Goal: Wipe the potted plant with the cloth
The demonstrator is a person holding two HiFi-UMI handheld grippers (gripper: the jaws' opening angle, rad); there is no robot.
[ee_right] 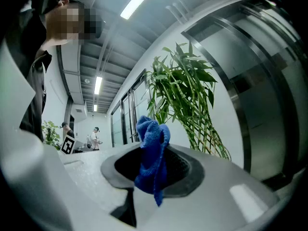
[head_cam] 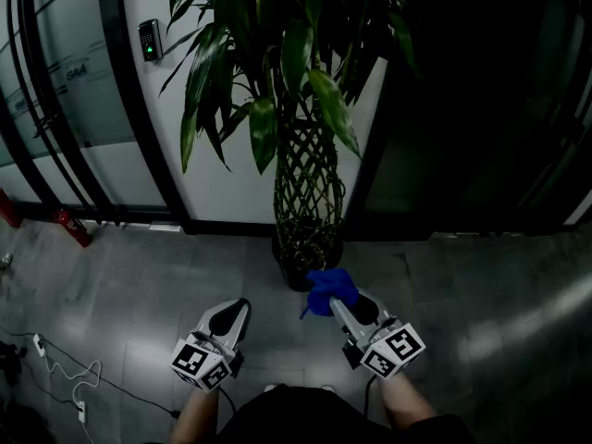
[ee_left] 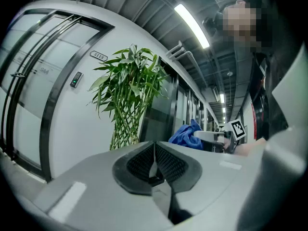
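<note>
The potted plant (head_cam: 307,192) stands upright on the grey floor (head_cam: 139,276). It is tall, with long green leaves on top and thin stems woven like a net. The cloth (head_cam: 329,289) is blue and fluffy. It is bunched up, pinched in the right gripper (head_cam: 339,303), close to the pot (head_cam: 298,274).

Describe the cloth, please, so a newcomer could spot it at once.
Start at the tall potted plant with the woven stem against the white wall. Near its pot, the right claw is shut on a bunched cloth. It is the only bright blue thing there; the left claw holds nothing.
</note>
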